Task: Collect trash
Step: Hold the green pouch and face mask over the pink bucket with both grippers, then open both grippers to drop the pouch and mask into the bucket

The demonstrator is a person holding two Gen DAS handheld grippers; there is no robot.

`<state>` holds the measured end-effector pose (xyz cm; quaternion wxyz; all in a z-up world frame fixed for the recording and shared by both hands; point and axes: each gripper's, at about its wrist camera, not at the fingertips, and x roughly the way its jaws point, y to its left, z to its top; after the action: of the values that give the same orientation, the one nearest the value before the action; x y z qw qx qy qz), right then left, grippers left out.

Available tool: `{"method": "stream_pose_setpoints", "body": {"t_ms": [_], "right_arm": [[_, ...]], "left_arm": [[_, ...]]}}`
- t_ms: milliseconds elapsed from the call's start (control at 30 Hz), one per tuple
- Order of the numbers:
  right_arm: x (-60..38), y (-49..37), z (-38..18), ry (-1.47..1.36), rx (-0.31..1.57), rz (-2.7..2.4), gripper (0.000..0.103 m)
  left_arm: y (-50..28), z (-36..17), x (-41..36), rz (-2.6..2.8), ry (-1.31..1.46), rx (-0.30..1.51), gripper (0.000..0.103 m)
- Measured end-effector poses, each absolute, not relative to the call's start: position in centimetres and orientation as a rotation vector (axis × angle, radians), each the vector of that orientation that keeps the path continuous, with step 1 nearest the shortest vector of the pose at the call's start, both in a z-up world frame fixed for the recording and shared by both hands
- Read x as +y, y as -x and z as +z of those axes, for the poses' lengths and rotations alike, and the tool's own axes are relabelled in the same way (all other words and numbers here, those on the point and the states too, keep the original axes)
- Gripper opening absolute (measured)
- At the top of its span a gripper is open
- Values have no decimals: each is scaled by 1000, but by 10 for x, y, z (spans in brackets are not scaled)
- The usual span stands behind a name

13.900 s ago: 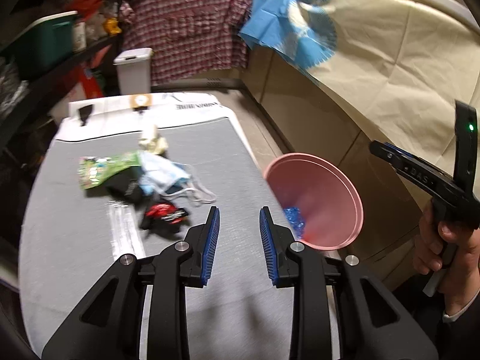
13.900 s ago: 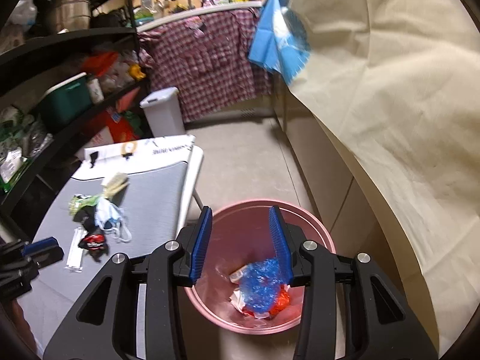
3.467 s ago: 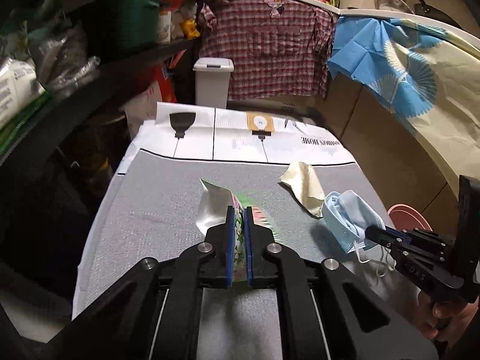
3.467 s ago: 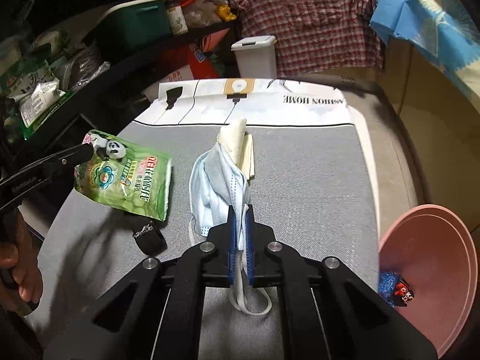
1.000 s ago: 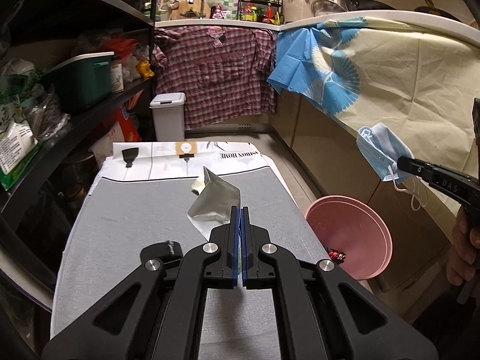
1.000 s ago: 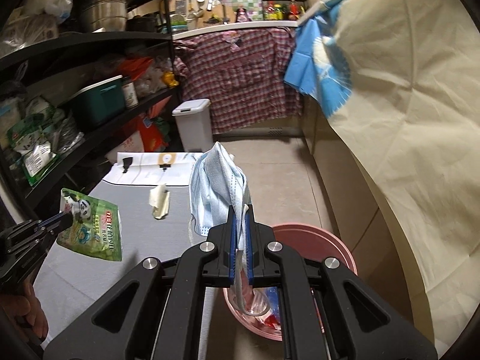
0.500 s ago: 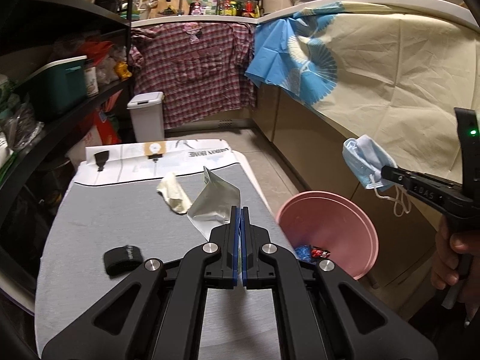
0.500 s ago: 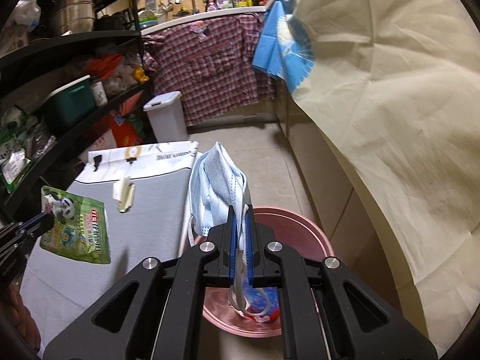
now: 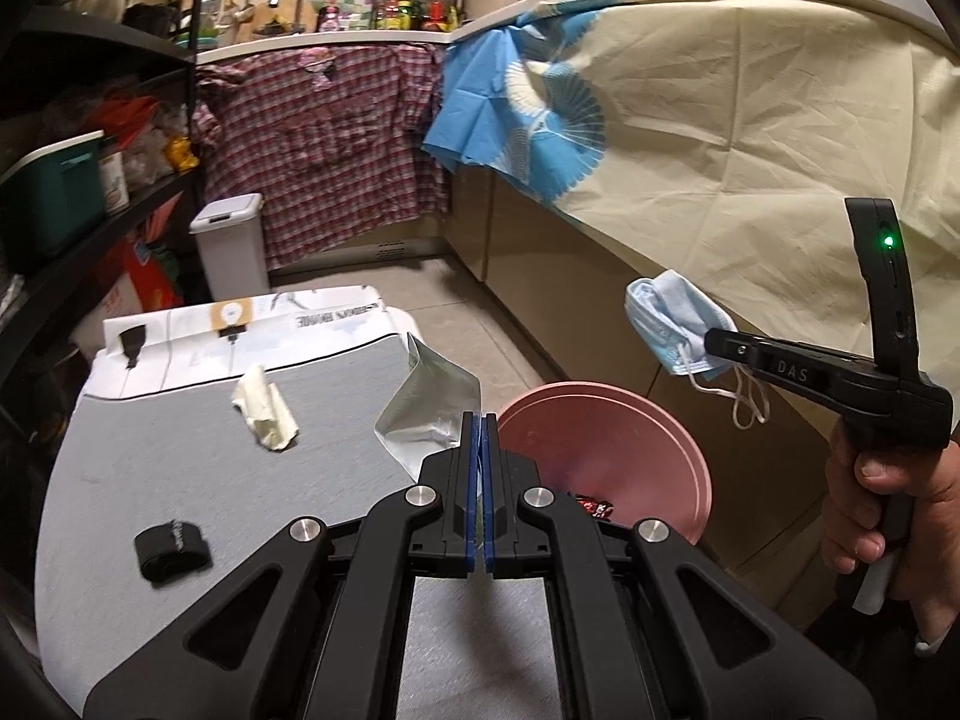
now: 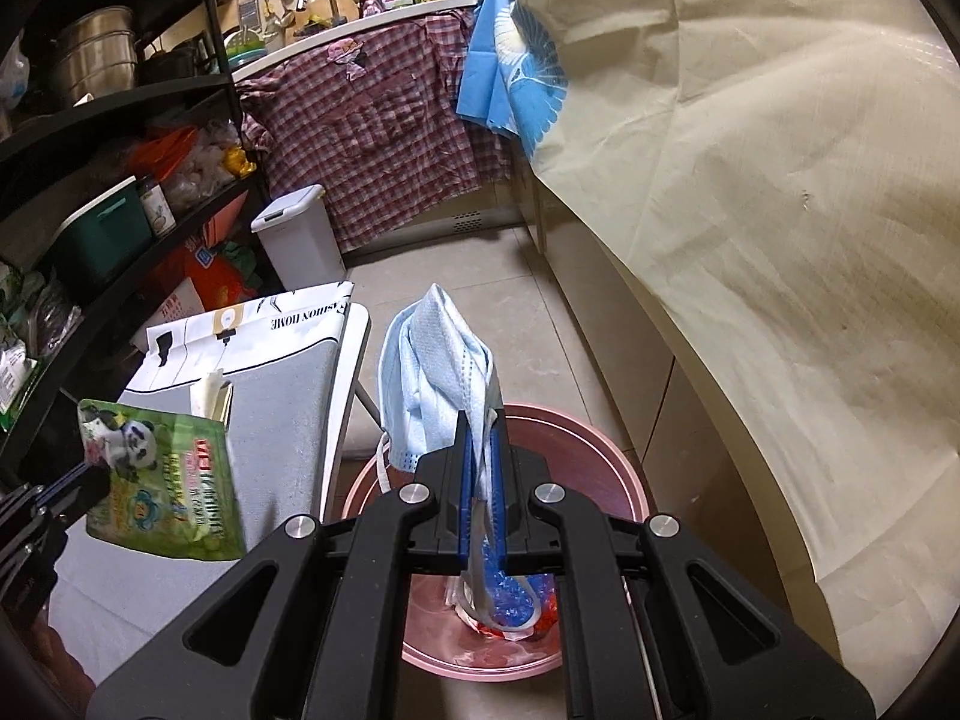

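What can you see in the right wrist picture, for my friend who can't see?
The right claw is shut on a blue face mask, held above a pink bin. At left, a green snack pouch hangs beside a grey table.

Your left gripper (image 9: pixel 479 438): matte black linkage arms, four silver round screw heads, blue ribbed pads (image 9: pixel 466 468) on the fingers. Your right gripper (image 10: pixel 480 456): same build, same blue pads and silver screws. Seen side-on from the left wrist, its black body carries raised "DAS" lettering and a lit green LED on an upright black fin. Your right hand (image 9: pixel 882 516) shows a dark sleeve with a white cuff edge.
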<state>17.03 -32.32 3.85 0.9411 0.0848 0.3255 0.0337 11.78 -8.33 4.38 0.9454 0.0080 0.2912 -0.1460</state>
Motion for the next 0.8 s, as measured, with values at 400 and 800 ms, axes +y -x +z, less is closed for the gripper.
{"method": "stream_pose_setpoints", "body": {"t_ms": [400,800], "right_arm": [[-336,-182,30,-231,685,40,6],[-338,-204,10,-211,746,14,6]], "left_arm": [[-153,21,-127,-364,-27,629,1],[-197,-15,-153,-390,-2,716,1]]}}
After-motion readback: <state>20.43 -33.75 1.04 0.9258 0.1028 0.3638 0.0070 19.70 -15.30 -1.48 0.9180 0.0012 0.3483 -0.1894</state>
